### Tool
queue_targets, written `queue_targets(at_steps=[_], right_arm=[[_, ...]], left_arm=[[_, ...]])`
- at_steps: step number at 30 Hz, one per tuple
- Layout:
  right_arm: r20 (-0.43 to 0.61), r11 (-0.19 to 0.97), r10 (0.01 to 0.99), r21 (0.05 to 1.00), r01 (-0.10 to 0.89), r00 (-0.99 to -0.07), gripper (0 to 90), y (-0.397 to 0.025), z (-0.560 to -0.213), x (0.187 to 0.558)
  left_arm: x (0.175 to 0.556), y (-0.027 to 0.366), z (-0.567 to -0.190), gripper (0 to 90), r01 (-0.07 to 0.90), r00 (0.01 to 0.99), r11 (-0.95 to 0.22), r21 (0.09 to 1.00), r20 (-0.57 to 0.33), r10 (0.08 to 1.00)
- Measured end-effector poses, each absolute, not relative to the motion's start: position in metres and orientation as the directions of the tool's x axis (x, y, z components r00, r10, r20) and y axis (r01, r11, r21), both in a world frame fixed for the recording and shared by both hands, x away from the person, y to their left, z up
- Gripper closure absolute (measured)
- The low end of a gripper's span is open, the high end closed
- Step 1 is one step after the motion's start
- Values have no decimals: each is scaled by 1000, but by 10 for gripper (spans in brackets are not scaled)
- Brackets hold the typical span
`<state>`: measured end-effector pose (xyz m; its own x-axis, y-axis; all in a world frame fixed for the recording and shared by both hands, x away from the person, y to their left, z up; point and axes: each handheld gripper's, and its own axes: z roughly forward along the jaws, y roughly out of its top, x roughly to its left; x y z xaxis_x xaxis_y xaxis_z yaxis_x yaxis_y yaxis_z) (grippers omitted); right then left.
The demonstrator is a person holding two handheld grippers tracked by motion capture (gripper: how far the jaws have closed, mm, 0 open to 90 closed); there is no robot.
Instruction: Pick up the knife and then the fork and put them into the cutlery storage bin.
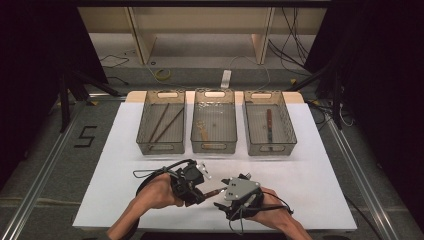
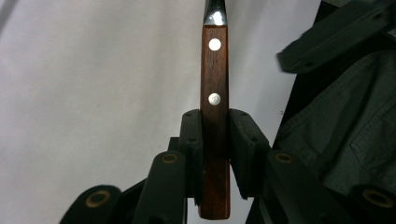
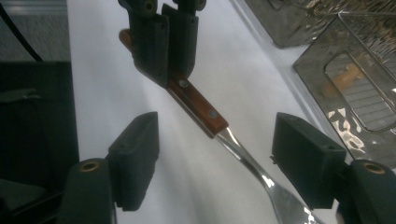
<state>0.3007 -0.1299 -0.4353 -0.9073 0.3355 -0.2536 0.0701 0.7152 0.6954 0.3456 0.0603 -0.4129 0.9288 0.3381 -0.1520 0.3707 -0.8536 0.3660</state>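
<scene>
A utensil with a riveted brown wooden handle (image 2: 215,93) and a steel neck is held above the white sheet. My left gripper (image 2: 215,140) is shut on the handle's rear half; in the high view it (image 1: 192,192) sits at the table's front centre. From the right gripper view, the handle (image 3: 198,107) slants down from the left gripper's pads (image 3: 161,46) and its steel neck (image 3: 252,163) runs between my right gripper's (image 3: 224,161) wide-open jaws, touching neither. That right gripper (image 1: 225,197) faces the left one closely.
Three mesh baskets stand in a row at the back: the left (image 1: 161,145) holds two long sticks, the middle (image 1: 214,142) a wooden utensil, the right (image 1: 269,145) a wood-handled utensil. White sheet (image 1: 320,185) covers the table; floor cables lie beyond.
</scene>
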Motion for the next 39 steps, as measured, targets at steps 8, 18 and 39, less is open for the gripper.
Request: queue_targets(at_steps=[8, 18, 39], right_arm=[[-356, 776, 258, 631, -27, -898, 450, -120, -443, 293], [-438, 819, 198, 566, -97, -877, 603, -118, -446, 290], [-530, 869, 80, 452, -201, -844, 785, -113, -452, 282]], left_arm=[[343, 53, -409, 753, 356, 934, -862, 362, -178, 311], [343, 50, -409, 753, 344, 937, -868, 358, -195, 291], [349, 56, -405, 662, 326, 945, -839, 436, -169, 279]])
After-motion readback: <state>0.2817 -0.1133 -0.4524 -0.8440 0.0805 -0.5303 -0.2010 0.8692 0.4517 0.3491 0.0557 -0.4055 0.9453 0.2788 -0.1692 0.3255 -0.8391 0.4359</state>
